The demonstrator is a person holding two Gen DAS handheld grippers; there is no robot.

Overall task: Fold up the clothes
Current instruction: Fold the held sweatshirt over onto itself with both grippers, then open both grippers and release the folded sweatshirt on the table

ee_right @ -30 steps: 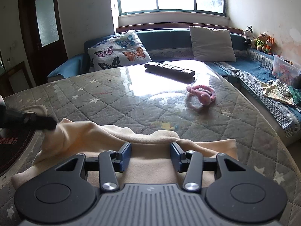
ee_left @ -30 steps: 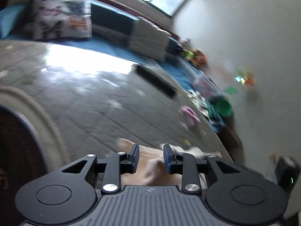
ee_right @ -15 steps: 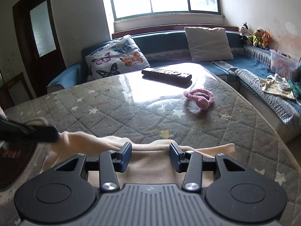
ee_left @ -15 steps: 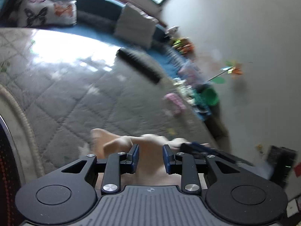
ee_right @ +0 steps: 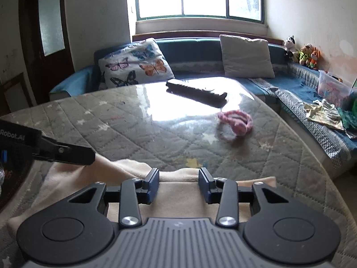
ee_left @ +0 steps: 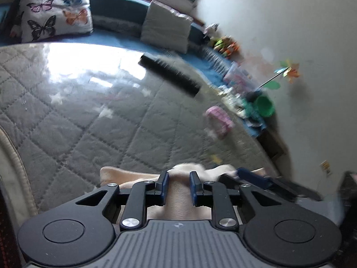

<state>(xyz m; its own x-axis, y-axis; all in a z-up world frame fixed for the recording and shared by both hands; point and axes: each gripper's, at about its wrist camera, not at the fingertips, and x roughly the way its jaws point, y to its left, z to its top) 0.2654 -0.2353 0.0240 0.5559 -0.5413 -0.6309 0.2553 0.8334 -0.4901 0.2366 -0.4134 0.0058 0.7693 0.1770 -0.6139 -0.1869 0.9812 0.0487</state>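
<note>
Here is the cream garment (ee_right: 125, 178), a soft fleecy piece, lying rumpled on the near edge of the table (ee_right: 156, 138), whose grey quilted cover with pale stars sits under a glossy clear sheet. The right claw (ee_right: 178, 184) hovers low over the cloth's near part, its blue-padded fingers spread with a clear gap, nothing between them but fabric lying below. From the left side of the right wrist view, the left claw (ee_right: 89, 155) reaches in, its dark tip right at a raised corner of the garment, which peaks up toward it; whether that tip actually pinches the cloth I cannot tell from here. Its own camera shows the left claw (ee_left: 178, 186) with a gap between the pads and a hump of cream fabric bunched just beyond and between them, again too blurred to call a grip. The right claw (ee_left: 256, 179) shows just beside it in that view, over the same cloth.

Farther back on the table lies a black remote control (ee_right: 196, 92), and nearer, to the right, a pink fluffy headband (ee_right: 235, 122). Behind, a blue sofa (ee_right: 301, 82) carries a butterfly cushion (ee_right: 136, 64) and a plain grey cushion (ee_right: 245, 55).
</note>
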